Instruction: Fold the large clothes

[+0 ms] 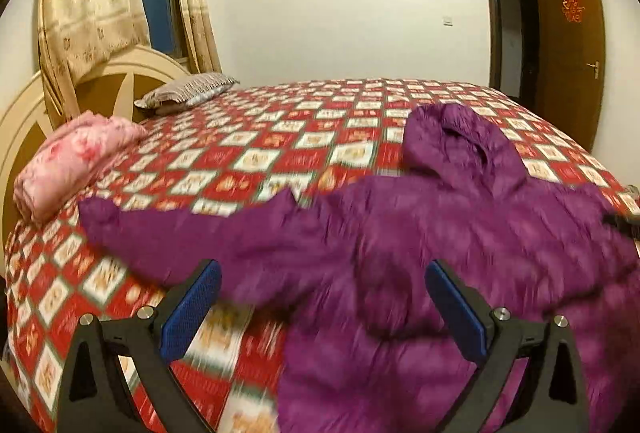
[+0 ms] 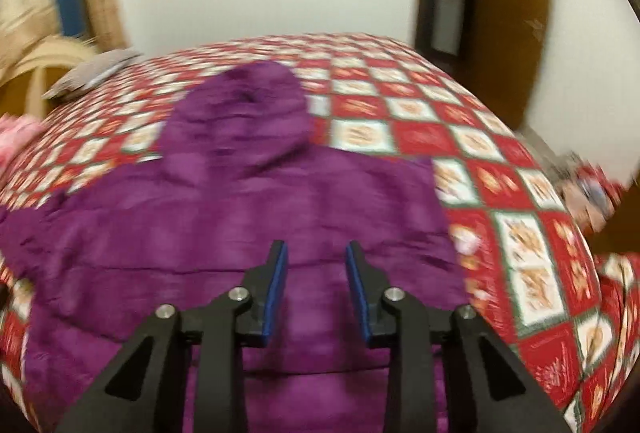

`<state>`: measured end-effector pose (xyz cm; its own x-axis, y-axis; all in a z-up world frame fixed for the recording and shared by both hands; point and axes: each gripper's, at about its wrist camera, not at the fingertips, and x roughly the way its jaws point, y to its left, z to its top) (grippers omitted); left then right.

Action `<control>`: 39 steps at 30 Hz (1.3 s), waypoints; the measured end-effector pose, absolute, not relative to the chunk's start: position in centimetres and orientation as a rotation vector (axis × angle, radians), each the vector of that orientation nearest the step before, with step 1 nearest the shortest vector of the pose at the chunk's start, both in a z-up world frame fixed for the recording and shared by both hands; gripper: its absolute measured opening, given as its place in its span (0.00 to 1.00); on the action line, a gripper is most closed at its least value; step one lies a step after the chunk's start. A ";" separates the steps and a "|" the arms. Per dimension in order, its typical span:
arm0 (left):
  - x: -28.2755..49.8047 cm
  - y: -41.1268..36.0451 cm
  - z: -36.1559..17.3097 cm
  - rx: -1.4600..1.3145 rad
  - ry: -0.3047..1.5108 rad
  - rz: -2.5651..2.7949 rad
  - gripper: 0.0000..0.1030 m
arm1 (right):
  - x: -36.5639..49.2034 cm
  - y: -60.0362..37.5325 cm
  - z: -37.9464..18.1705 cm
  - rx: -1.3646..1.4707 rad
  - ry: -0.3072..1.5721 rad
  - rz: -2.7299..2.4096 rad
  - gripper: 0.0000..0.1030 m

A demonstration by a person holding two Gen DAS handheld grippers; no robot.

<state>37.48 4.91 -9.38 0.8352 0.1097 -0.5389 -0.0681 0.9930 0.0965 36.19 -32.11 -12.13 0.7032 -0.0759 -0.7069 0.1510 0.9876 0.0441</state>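
A purple hooded padded jacket lies spread on a bed, hood toward the far side and one sleeve stretched out to the left. My left gripper hovers above the jacket's left side with its blue pads wide apart and nothing between them. In the right wrist view the same jacket fills the middle. My right gripper stands over its body with a narrow gap between the pads. No cloth is pinched there. The right side of the jacket looks folded in, with a straight edge.
The bed carries a red and white checked cover. A folded pink blanket and a grey pillow lie by the headboard at the left. An open brown door stands at the back right. Curtains hang behind the headboard.
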 end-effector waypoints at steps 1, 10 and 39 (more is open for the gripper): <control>38.9 4.3 -9.4 0.081 0.579 0.119 0.99 | 36.3 -33.3 -12.8 0.137 0.797 -0.150 0.29; 45.2 1.8 -17.4 0.169 0.818 0.248 0.99 | 35.9 -34.4 -17.3 0.179 0.848 -0.139 0.29; 42.9 32.5 -10.8 -0.347 0.640 0.738 0.99 | 35.9 -33.2 -17.8 0.114 0.825 -0.136 0.47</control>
